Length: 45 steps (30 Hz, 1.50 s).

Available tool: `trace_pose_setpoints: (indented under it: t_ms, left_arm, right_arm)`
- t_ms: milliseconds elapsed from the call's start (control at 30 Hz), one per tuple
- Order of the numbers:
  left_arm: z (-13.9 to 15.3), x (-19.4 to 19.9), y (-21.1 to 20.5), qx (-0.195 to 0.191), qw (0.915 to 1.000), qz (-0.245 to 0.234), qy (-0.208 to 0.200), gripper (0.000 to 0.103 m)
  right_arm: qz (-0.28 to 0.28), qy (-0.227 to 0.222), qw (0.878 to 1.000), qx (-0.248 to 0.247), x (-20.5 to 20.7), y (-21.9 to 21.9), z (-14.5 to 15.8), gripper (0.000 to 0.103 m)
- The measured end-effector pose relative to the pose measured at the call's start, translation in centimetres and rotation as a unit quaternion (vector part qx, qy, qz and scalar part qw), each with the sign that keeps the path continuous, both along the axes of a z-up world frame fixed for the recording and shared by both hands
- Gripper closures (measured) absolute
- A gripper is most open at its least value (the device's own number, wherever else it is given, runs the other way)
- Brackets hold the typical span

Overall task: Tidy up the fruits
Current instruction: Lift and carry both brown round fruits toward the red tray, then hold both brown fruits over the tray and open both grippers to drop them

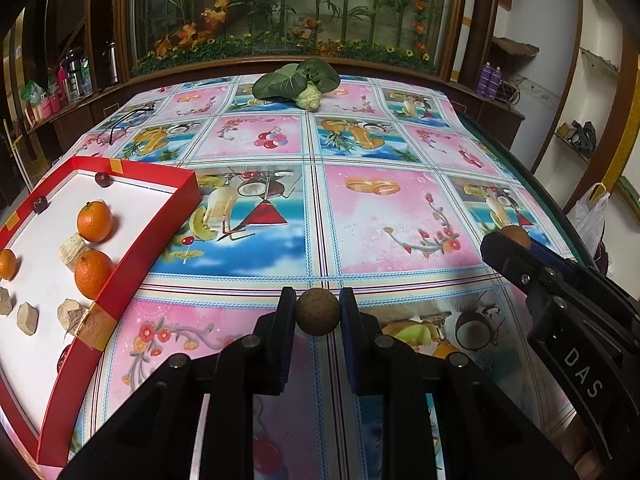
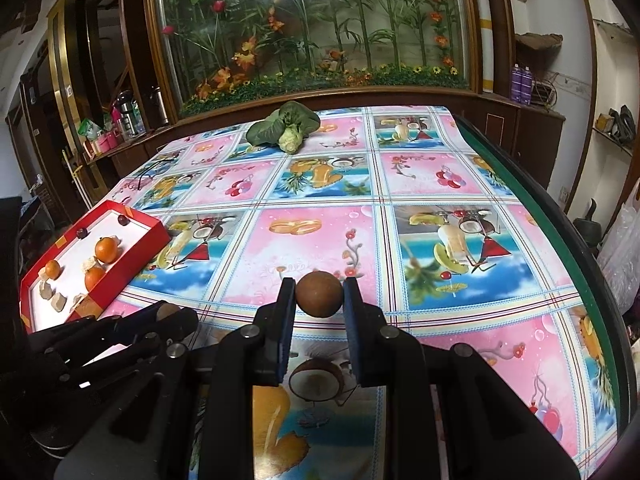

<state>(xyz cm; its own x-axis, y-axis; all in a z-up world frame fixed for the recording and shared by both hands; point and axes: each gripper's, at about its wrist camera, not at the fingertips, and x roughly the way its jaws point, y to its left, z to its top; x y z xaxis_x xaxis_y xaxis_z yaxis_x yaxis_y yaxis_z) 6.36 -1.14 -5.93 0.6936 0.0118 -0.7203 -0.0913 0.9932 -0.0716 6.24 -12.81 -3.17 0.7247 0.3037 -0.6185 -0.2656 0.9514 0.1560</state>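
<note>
My left gripper [image 1: 318, 312] is shut on a small round brown fruit [image 1: 318, 311] held above the tablecloth. My right gripper [image 2: 319, 294] is shut on a second, smoother brown fruit [image 2: 319, 294]; it also shows in the left wrist view [image 1: 516, 236] at the right. A red tray [image 1: 168, 216] with a white floor lies at the left and holds three oranges [image 1: 95, 222], two dark cherries [image 1: 103, 179] and several pale chunks [image 1: 72, 251]. The tray also shows in the right wrist view [image 2: 150, 238], with my left gripper [image 2: 168, 314] just in front of it.
A leafy green vegetable [image 1: 298, 82] lies at the table's far edge, before a wooden cabinet with a plant display [image 1: 288, 12]. The table's right edge [image 2: 560, 240] is dark green, with plastic bags [image 2: 624, 252] beyond it. A black cord [image 1: 120, 120] lies at the far left.
</note>
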Motion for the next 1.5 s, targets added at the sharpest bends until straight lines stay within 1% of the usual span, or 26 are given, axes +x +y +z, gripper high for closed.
trace_pose_setpoints:
  t_ms: [300,400,467,533,600,700,1000,1133,1267,1367,1500]
  left_arm:
    - [0.2,-0.1,0.2,0.003,0.9999,0.012,-0.008,0.083]
    - [0.5,-0.5,0.3,0.008,0.9996,0.021,-0.019,0.083]
    - [1.0,-0.8,0.4,0.019,0.9992,0.028,-0.023,0.083]
    - [1.7,-1.5,1.2,0.003,0.9991,0.035,-0.025,0.083]
    - [2.7,-2.5,2.3,0.006,0.9981,0.047,-0.037,0.083]
    - [4.2,-4.2,4.6,0.004,0.9962,0.071,-0.050,0.083]
    - [6.8,-7.9,10.5,0.003,0.9888,0.130,-0.074,0.083]
    - [7.1,-8.9,13.0,0.002,0.9851,0.154,-0.077,0.083]
    - [7.2,-9.8,15.3,-0.001,0.9813,0.176,-0.078,0.083]
    - [7.0,-10.0,16.2,-0.002,0.9806,0.182,-0.074,0.083]
    - [6.5,-9.8,16.3,-0.008,0.9841,0.165,-0.064,0.083]
  right_arm:
    - [0.001,-0.001,1.000,0.001,0.0,-0.1,0.0,0.078]
    - [-0.001,-0.002,1.000,0.000,0.0,0.0,0.0,0.078]
    - [-0.002,-0.002,1.000,-0.001,0.0,0.0,0.0,0.078]
    - [-0.002,-0.002,1.000,-0.003,0.0,0.1,0.1,0.078]
    - [0.002,-0.002,1.000,-0.015,-0.2,0.4,0.1,0.078]
    - [0.014,-0.002,1.000,-0.017,-0.7,1.1,0.7,0.078]
    - [0.089,-0.021,0.995,-0.024,-3.4,6.5,3.5,0.078]
    - [0.122,-0.032,0.992,-0.029,-4.2,8.9,4.7,0.078]
    - [0.142,-0.031,0.989,-0.024,-4.5,10.7,5.3,0.078]
    - [0.156,-0.032,0.987,-0.025,-4.7,12.0,5.4,0.078]
    - [0.170,-0.030,0.985,-0.025,-4.8,13.7,5.4,0.078]
